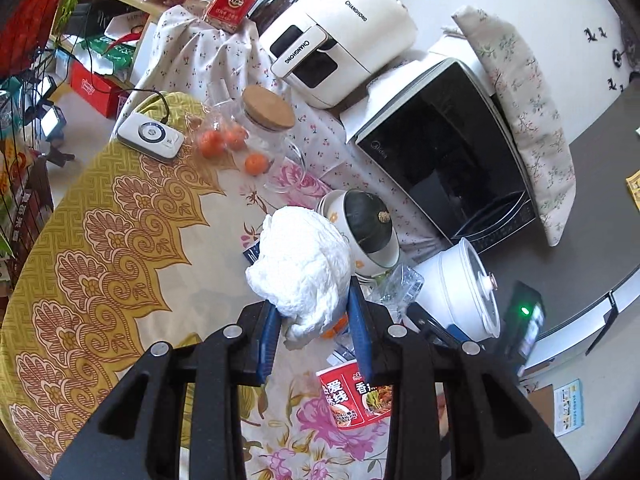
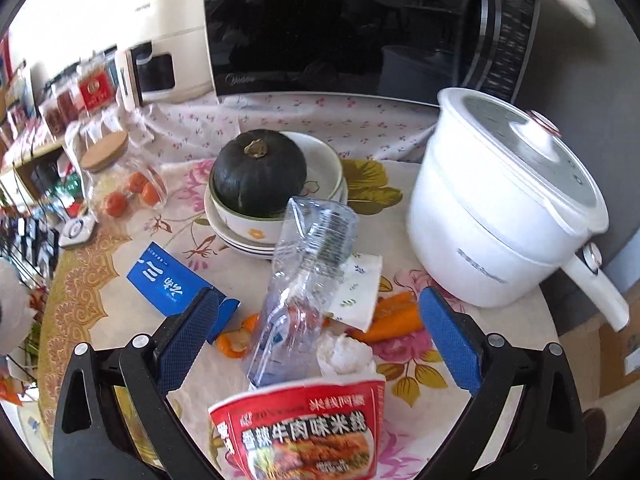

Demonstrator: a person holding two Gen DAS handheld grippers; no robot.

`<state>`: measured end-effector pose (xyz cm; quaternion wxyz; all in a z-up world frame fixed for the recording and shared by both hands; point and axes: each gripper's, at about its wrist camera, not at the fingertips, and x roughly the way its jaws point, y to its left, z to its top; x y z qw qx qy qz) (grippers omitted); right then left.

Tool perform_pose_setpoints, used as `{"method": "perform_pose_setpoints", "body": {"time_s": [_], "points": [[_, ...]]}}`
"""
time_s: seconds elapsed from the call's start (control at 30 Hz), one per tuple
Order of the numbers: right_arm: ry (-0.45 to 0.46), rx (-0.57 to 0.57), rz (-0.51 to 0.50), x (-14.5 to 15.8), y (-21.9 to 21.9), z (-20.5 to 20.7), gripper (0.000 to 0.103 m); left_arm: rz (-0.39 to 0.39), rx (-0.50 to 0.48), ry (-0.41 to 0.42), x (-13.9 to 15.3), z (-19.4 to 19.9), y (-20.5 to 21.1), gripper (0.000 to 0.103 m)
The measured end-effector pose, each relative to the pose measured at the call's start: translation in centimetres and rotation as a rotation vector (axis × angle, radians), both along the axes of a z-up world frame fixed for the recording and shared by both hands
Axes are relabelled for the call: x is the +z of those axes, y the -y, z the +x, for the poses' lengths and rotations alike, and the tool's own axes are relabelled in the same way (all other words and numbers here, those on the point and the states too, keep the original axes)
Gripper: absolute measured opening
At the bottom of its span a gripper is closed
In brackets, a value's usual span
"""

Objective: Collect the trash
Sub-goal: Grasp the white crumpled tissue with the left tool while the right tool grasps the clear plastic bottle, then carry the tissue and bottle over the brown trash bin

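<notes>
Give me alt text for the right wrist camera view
The open right gripper hovers over table litter: a crushed clear plastic bottle, a red instant noodle cup, orange peel and a blue packet. Behind stand a dark squash in stacked bowls and a white electric pot.

Left claw (image 1: 316, 320) seems clamped shut, tilted downward; right claw (image 2: 320, 328) gapes wide, angled down.

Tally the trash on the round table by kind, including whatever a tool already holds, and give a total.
Tissue wads: 2, one held in the left tool, one on the table
Crushed bottle: 1
Noodle cup: 1
Blue carton: 1
Paper napkin: 1
Orange peel: 2, one left of the bottle, one right
Total: 8
</notes>
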<state>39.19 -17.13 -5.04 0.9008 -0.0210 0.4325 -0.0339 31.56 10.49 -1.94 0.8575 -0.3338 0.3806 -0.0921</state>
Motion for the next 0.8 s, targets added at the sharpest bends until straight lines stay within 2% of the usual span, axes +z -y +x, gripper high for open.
{"method": "perform_pose_setpoints", "body": {"time_s": [0.17, 0.4, 0.5, 0.53, 0.57, 0.63, 0.8], "points": [[-0.088, -0.012, -0.054, -1.0, -1.9, 3.0, 0.096, -0.034, 0.015, -0.008, -0.3, 0.1, -1.4, 0.032], [-0.201, -0.049, -0.006, -3.0, -2.6, 5.9, 0.095, -0.038, 0.029, 0.014, 0.4, 0.0, -2.6, 0.032], [-0.211, -0.092, 0.032, -3.6, -2.3, 6.3, 0.080, -0.040, 0.028, 0.017, 0.6, 0.0, -2.7, 0.032], [-0.221, -0.104, 0.030, -3.7, -2.3, 6.2, 0.067, -0.043, 0.027, 0.017, 0.6, -0.1, -2.7, 0.032], [-0.215, -0.106, 0.035, -3.9, -2.2, 6.2, 0.057, -0.043, 0.029, 0.018, 0.6, -0.1, -2.8, 0.032], [-0.213, -0.107, 0.095, -4.1, -1.6, 6.0, 0.056, -0.042, 0.031, 0.018, 0.6, -0.1, -2.9, 0.032], [-0.146, -0.090, 0.082, -3.8, -2.0, 5.1, 0.056, -0.042, 0.037, 0.019, 0.6, -0.2, -3.0, 0.032]]}}
